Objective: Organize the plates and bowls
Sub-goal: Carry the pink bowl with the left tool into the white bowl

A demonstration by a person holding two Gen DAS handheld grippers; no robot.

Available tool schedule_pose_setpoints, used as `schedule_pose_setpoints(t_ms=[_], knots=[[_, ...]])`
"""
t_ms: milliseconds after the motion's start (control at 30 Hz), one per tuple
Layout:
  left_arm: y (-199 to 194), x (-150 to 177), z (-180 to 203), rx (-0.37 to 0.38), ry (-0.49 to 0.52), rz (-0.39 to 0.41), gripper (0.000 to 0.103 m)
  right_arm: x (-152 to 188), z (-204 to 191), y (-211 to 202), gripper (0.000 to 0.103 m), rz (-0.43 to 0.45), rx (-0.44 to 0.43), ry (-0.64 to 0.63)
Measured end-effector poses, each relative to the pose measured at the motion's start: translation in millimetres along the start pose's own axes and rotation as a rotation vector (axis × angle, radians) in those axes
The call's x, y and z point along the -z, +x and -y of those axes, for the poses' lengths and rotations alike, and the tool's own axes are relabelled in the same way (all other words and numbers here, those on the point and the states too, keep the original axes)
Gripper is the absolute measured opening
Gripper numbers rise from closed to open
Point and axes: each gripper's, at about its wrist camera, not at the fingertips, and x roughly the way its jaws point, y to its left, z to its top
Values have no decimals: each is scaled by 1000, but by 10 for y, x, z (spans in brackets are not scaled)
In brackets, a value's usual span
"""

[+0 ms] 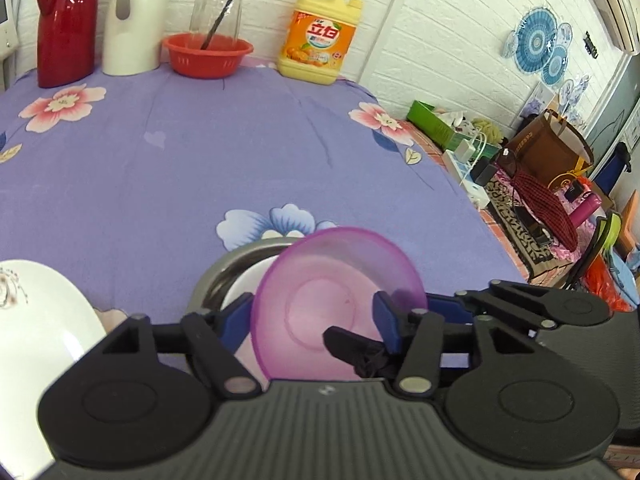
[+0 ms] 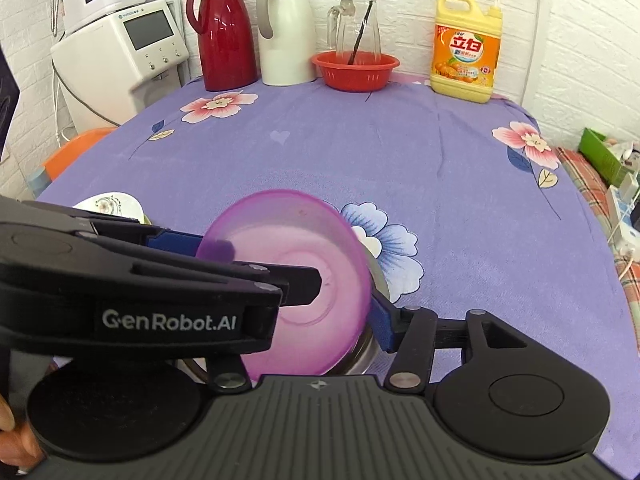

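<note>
Translucent purple bowl tilted above steel bowl near bench front edge, left claw pinching its rim, right claw wide around it, grip unclear, white plate cut off at left, open cloth beyond.

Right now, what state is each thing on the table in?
Purple bowl: lifted, tilted, left gripper and right gripper at it.
Steel bowl: on the table, white dish inside.
White plate: on the table.
Red flask: upright, lid on.
White flask: upright, lid on.
Soap bottle: upright, pump on.
</note>
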Motion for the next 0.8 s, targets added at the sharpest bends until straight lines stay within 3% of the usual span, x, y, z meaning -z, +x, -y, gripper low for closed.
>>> schedule_pose_setpoints(t_ms=[67, 133, 333, 467, 633, 800], knots=[[-31, 5, -3, -9, 31, 19, 61, 23, -6, -19, 95, 22, 9, -3], [-110, -1, -9, -3, 60, 45, 72, 58, 5, -85, 103, 62, 31, -9], [-420, 14, -98, -24, 65, 172, 73, 257, 34, -367, 103, 230, 109, 88], [-459, 81, -186, -89, 32, 222, 73, 375, 7, -355, 103, 257, 135, 144], [-364, 130, -284, -123, 27, 193, 73, 392, 34, -212, 103, 226, 153, 147], [-154, 110, -304, -98, 35, 120, 73, 386, 91, -18, 103, 170, 139, 157]])
